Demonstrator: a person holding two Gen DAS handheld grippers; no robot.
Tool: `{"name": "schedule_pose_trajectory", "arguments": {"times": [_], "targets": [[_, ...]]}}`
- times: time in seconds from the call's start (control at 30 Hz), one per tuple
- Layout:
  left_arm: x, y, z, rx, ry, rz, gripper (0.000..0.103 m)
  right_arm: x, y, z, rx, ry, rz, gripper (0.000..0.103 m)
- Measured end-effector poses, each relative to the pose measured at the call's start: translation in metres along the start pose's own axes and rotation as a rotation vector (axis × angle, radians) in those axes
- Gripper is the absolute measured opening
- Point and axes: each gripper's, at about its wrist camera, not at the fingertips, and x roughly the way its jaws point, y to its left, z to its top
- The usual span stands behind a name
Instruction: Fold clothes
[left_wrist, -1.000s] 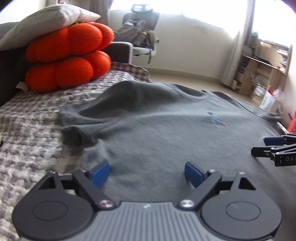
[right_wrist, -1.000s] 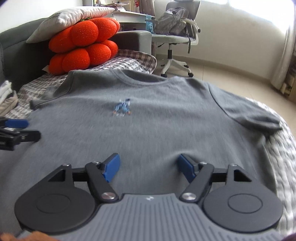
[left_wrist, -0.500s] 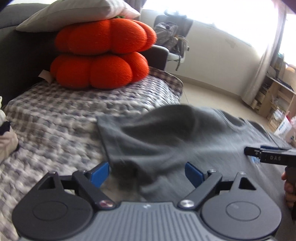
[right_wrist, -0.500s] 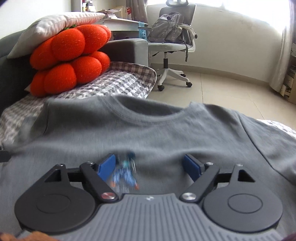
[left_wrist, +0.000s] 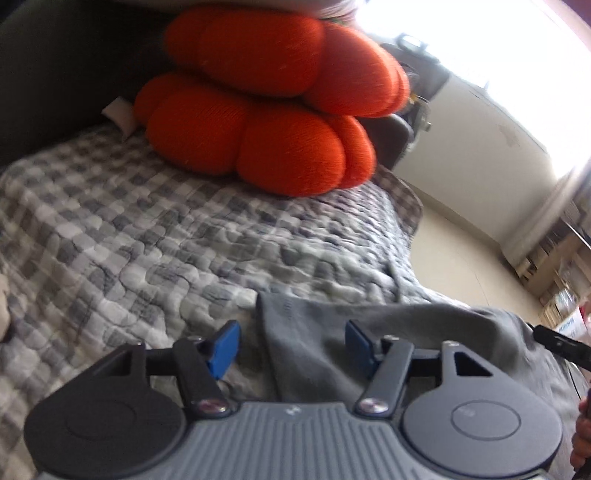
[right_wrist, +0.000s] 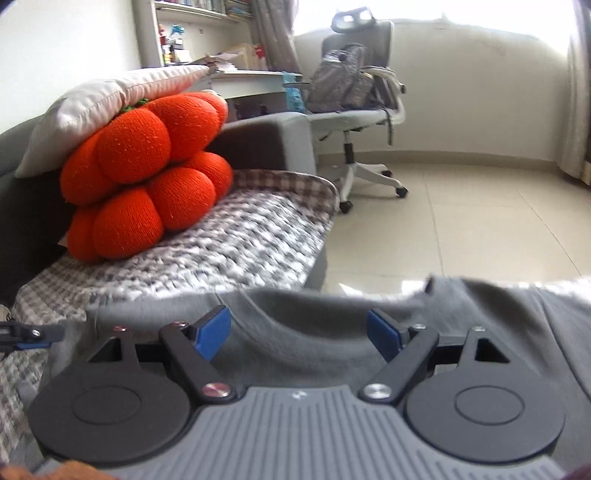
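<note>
Both tongs are held spread: the left gripper (left_wrist: 291, 345) is poised over the sleeve edge of the grey T-shirt (left_wrist: 424, 332), the right gripper (right_wrist: 299, 334) over its neckline, and nothing is pinched by either. The shirt is spread on the checked quilt (left_wrist: 147, 236), near the orange cushions (left_wrist: 266, 122). If the blue pads are closed too shallowly, only a thin lip of cloth may be caught and may slip out; if they bite too deep, the quilt may be gathered along with the cloth.
</note>
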Motion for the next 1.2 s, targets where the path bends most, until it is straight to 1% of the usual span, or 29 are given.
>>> {"name": "schedule_pose_trajectory", "arguments": {"times": [0.07, 0.1, 0.13, 0.2, 0.27, 0.3, 0.33, 0.4, 0.57, 0.63, 0.67, 0.7, 0.77, 0.93, 1.0, 1.07, 1.13, 1.2], "targets": [[0.002, 0.0, -0.002, 0.005, -0.036, 0.001, 0.056, 0.009, 0.0, 0.007, -0.011, 0.001, 0.025, 0.084], [0.002, -0.001, -0.003, 0.012, -0.045, 0.002, 0.051, 0.013, 0.0, 0.011, -0.017, 0.001, 0.037, 0.084], [0.002, -0.002, -0.004, 0.018, -0.054, 0.003, 0.041, 0.018, -0.001, 0.015, -0.024, 0.002, 0.05, 0.084], [0.002, -0.004, -0.006, 0.041, -0.07, 0.011, 0.028, 0.028, -0.001, 0.024, -0.056, 0.015, 0.081, 0.084], [0.001, -0.007, -0.008, 0.06, -0.082, 0.016, 0.02, 0.038, -0.002, 0.035, -0.088, 0.04, 0.116, 0.084], [0.001, -0.007, -0.008, 0.063, -0.087, 0.011, 0.013, 0.04, -0.001, 0.036, -0.102, 0.056, 0.133, 0.084], [0.0, -0.007, -0.008, 0.065, -0.091, 0.007, 0.009, 0.043, 0.001, 0.038, -0.116, 0.073, 0.151, 0.084], [-0.004, -0.007, -0.009, 0.059, -0.104, -0.013, 0.007, 0.048, 0.004, 0.04, -0.143, 0.106, 0.185, 0.084], [-0.021, -0.01, -0.011, 0.085, -0.139, -0.034, 0.006, 0.061, 0.011, 0.046, -0.213, 0.189, 0.271, 0.084], [-0.032, -0.01, -0.01, 0.102, -0.128, -0.067, 0.005, 0.066, 0.014, 0.049, -0.241, 0.222, 0.305, 0.083], [-0.036, -0.009, -0.008, 0.118, -0.106, -0.089, 0.005, 0.069, 0.016, 0.05, -0.255, 0.238, 0.321, 0.083], [-0.041, -0.009, -0.007, 0.134, -0.084, -0.113, 0.005, 0.069, 0.017, 0.048, -0.27, 0.246, 0.318, 0.083], [-0.054, -0.008, -0.006, 0.177, -0.072, -0.182, 0.005, 0.068, 0.02, 0.045, -0.3, 0.261, 0.313, 0.083], [-0.082, -0.01, -0.007, 0.261, -0.08, -0.25, 0.005, 0.068, 0.028, 0.038, -0.375, 0.3, 0.3, 0.083], [-0.087, -0.012, -0.009, 0.286, -0.081, -0.247, 0.005, 0.067, 0.031, 0.035, -0.405, 0.316, 0.295, 0.083], [-0.085, -0.012, -0.009, 0.282, -0.072, -0.241, 0.005, 0.067, 0.035, 0.032, -0.434, 0.332, 0.29, 0.083], [-0.082, -0.011, -0.009, 0.27, -0.062, -0.24, 0.005, 0.067, 0.037, 0.034, -0.444, 0.354, 0.306, 0.083], [-0.078, -0.008, -0.01, 0.256, -0.055, -0.24, 0.005, 0.067, 0.035, 0.039, -0.417, 0.372, 0.342, 0.082]]}}
